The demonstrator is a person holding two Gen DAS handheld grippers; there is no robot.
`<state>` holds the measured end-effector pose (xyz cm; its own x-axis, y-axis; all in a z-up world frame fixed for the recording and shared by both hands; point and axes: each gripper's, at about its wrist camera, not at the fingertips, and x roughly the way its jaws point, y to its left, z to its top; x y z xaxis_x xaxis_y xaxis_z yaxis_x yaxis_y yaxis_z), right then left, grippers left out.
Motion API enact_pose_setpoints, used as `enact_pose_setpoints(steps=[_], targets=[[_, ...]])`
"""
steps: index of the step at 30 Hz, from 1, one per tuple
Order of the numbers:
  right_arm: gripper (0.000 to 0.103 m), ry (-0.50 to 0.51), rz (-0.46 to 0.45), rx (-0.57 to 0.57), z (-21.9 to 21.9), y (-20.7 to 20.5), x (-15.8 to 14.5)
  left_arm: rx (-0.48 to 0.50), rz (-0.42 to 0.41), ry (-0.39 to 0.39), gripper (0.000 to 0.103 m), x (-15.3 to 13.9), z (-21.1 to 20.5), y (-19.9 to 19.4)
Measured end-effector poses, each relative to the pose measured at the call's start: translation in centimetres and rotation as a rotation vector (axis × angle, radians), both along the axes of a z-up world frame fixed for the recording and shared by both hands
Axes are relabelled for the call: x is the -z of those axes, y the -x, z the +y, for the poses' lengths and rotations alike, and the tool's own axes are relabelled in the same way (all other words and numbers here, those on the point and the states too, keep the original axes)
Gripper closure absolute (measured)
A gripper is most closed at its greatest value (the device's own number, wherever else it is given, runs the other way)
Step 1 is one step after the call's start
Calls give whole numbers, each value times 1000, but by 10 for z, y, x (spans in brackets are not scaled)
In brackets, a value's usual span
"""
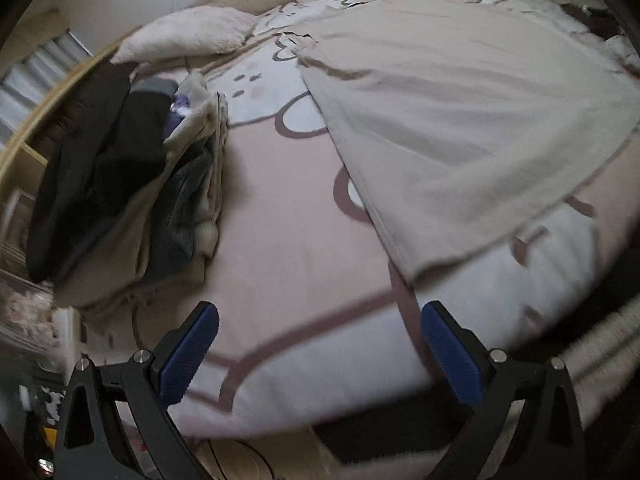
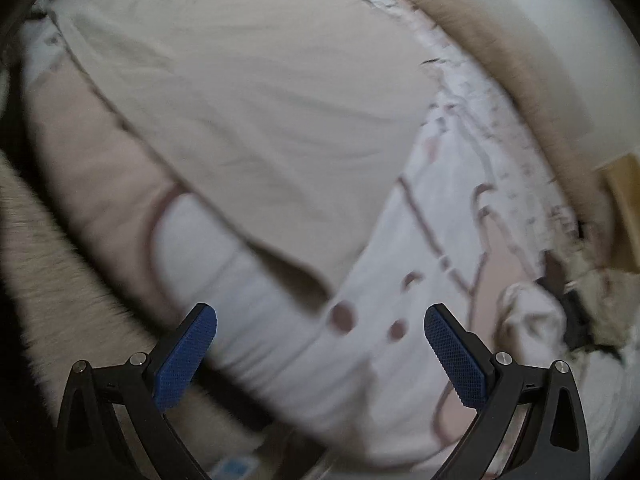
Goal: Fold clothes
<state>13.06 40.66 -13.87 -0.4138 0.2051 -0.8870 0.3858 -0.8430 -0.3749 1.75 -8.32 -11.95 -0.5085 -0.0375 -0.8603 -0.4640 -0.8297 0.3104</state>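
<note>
I've got the left gripper [image 1: 320, 316] hanging over the near edge of the bed, jaws spread wide, nothing between them. The beige garment [image 1: 460, 120] lies flat on the pink cartoon-print bedsheet [image 1: 280, 220], ahead and to the right. A heap of dark and cream clothes [image 1: 120, 168] sits off left beside a white pillow [image 1: 188, 34]. Right gripper [image 2: 320, 318] also gapes empty, short of the garment's near corner

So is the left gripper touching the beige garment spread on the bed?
Apart. The left wrist view shows the open left gripper hovering over bare bedsheet, with the beige garment lying farther ahead.
</note>
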Motion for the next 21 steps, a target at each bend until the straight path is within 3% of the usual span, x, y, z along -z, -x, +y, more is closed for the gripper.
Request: enact_pose_setpoints(steps=[3, 7, 10, 12, 14, 17, 21], targets=[[0, 143, 36, 58, 5, -2, -34, -15, 21, -137, 1, -42, -11, 1], [0, 352, 254, 237, 24, 17, -78, -53, 148, -304, 1, -101, 2, 43], [0, 491, 388, 368, 34, 37, -84, -72, 178, -365, 3, -109, 34, 95], [0, 563, 417, 448, 38, 52, -78, -62, 162, -361, 13, -101, 61, 136], [0, 638, 417, 518, 39, 68, -67, -36, 125, -325, 35, -84, 88, 177], [0, 744, 398, 578, 36, 85, -50, -39, 30, -302, 38, -51, 117, 244], [0, 780, 393, 627, 35, 95, -37, -133, -149, -376, 38, -4, 128, 320]])
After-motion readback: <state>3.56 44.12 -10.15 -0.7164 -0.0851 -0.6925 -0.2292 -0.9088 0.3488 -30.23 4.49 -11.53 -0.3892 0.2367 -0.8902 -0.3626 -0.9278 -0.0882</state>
